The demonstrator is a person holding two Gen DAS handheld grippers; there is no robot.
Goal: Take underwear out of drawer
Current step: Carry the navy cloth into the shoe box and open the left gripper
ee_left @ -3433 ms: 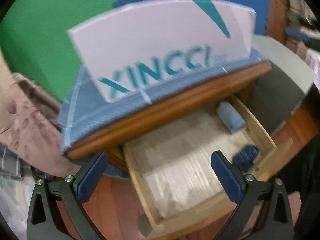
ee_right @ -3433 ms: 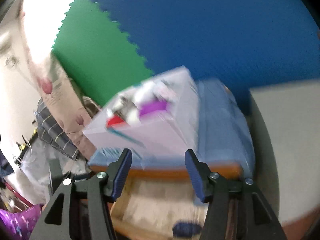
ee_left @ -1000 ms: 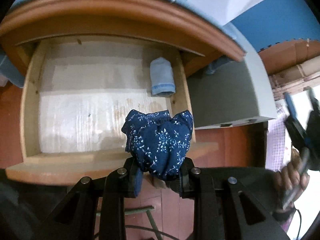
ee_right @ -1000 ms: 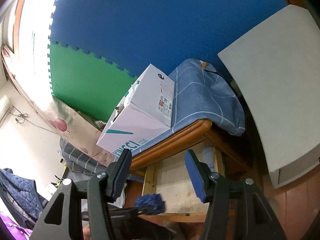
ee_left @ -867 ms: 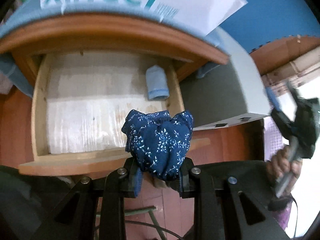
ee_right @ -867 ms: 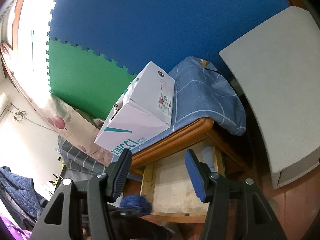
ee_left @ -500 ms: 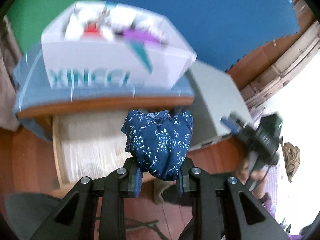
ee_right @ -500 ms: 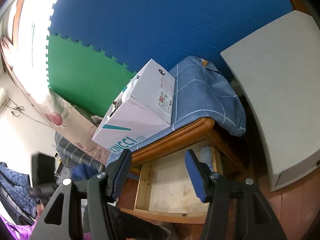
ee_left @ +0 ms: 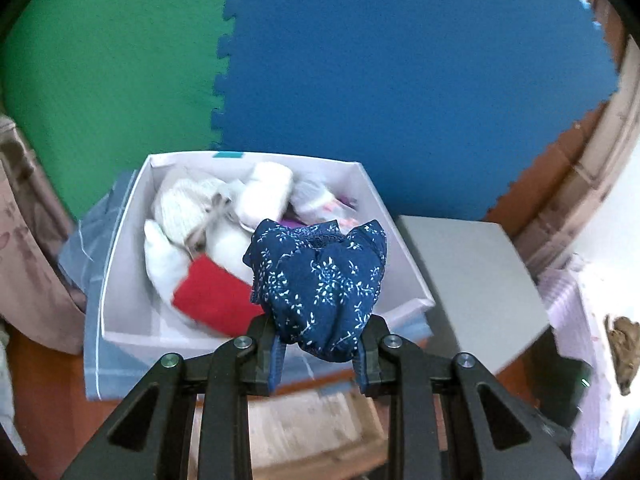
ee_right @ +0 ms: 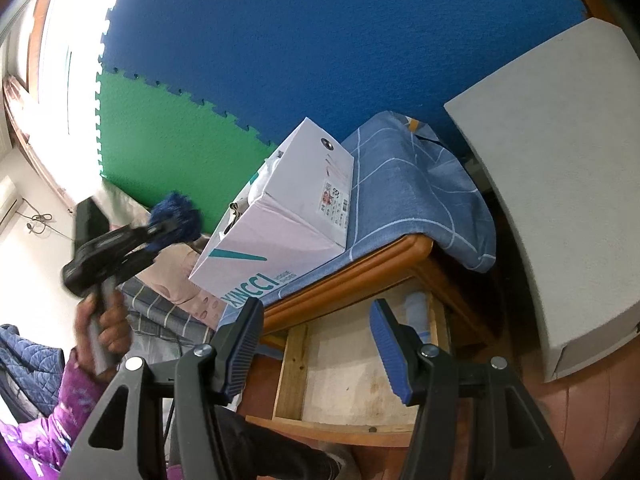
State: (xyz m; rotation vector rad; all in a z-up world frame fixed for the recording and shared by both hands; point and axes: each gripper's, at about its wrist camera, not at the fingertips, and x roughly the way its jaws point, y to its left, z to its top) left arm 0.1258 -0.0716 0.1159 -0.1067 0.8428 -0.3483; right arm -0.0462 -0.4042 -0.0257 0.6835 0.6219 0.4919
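While the left gripper (ee_left: 318, 354) hung above the white box (ee_left: 132, 236), its pads were clamped on the bunched blue underwear (ee_left: 320, 284), which was clear of the drawer (ee_right: 360, 384) and well above it. The bundle stood out forward from the fingers, bulging past their tips, so it lay ahead of the jaws, not beside them. Crumpled as it was, I could make out no clear long axis; it only swelled along the line the gripper pointed, slanting down toward the box and its white and red clothes. Only this hand had it. The right gripper (ee_right: 322, 346) hovered low before the open drawer with its fingers apart and nothing between them, well apart from the bundle. A pale blue roll (ee_right: 416, 314) lay at the drawer's back. To my eye the next move hinged on lowering the bundle straight ahead.
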